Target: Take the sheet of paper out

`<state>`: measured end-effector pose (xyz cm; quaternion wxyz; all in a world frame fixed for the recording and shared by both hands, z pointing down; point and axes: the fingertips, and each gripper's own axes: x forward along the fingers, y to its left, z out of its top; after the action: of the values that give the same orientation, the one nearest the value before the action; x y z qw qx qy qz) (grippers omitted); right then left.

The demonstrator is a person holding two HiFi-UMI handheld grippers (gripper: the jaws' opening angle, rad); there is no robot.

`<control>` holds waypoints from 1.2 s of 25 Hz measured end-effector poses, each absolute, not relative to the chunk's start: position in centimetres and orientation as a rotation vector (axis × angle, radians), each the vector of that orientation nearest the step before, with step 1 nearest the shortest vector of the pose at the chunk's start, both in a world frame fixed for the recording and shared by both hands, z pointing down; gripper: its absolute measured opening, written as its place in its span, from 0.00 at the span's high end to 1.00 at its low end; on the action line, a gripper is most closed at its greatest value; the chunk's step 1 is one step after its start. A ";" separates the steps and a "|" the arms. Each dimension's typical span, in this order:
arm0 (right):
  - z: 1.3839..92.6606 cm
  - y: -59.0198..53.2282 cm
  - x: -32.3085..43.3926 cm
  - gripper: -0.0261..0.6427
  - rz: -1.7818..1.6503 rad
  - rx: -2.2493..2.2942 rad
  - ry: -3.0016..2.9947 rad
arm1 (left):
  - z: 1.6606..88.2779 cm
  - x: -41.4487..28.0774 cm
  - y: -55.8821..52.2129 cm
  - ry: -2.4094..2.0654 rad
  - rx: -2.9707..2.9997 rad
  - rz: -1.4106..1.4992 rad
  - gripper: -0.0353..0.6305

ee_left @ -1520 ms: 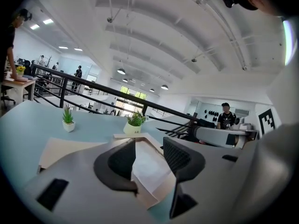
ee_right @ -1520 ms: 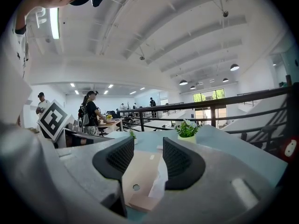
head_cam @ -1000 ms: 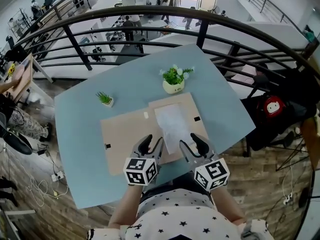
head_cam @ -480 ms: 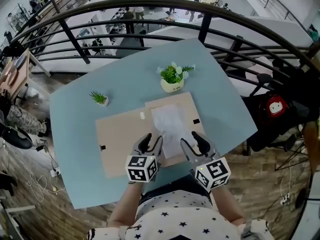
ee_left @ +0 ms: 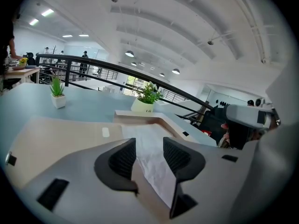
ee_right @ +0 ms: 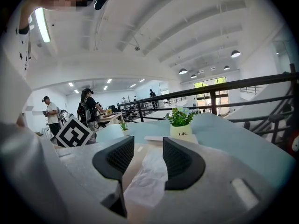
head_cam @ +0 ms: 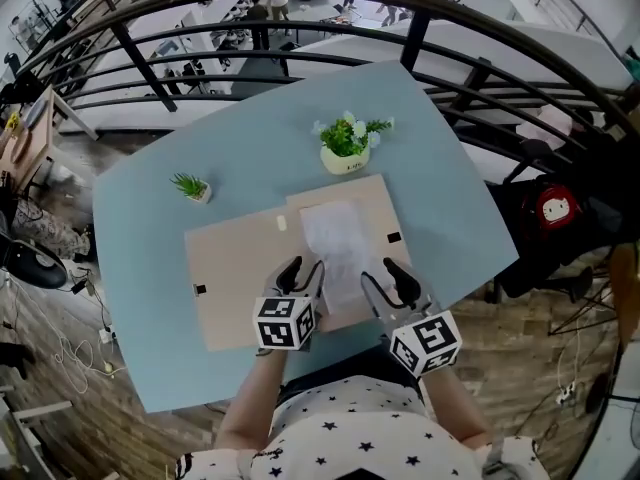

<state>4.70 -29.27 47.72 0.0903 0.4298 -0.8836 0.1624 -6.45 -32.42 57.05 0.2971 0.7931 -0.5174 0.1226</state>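
A crumpled white sheet of paper lies on the right half of an opened tan folder on the pale blue table. Both grippers hover at the near edge of that folder. My left gripper is open, its jaws just left of the sheet's near end. My right gripper is open too, just right of that end. In the left gripper view the sheet runs between and beyond the jaws of the left gripper. The right gripper view shows the paper below the right gripper. Nothing is held.
A white pot with a green plant stands just beyond the folder. A smaller potted plant sits at the far left of the table. A black railing runs behind the table, and a black bag hangs to the right.
The view has shifted a little, so the table and folder sit slightly higher and more to the left. Both grippers stay open at the folder's near edge.
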 end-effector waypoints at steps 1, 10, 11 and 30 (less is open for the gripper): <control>47.8 -29.4 4.8 0.70 0.484 1.279 -2.625 | 57.3 -6.4 -32.5 -1.372 2.103 0.331 0.68; 48.7 -29.7 5.2 0.70 0.512 1.290 -2.605 | 60.2 -6.2 -32.9 -1.339 2.049 0.412 0.68; 48.7 -29.7 5.2 0.70 0.513 1.290 -2.605 | 60.5 -6.2 -32.9 -1.339 2.044 0.428 0.68; 48.9 -29.7 6.0 0.70 0.546 1.289 -2.609 | 64.6 -5.8 -33.7 -1.397 1.915 0.700 0.68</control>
<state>6.03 -29.72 48.85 0.0901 0.4335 -0.8776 0.1837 -5.82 -33.65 64.64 0.3289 0.7316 -0.5339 0.2675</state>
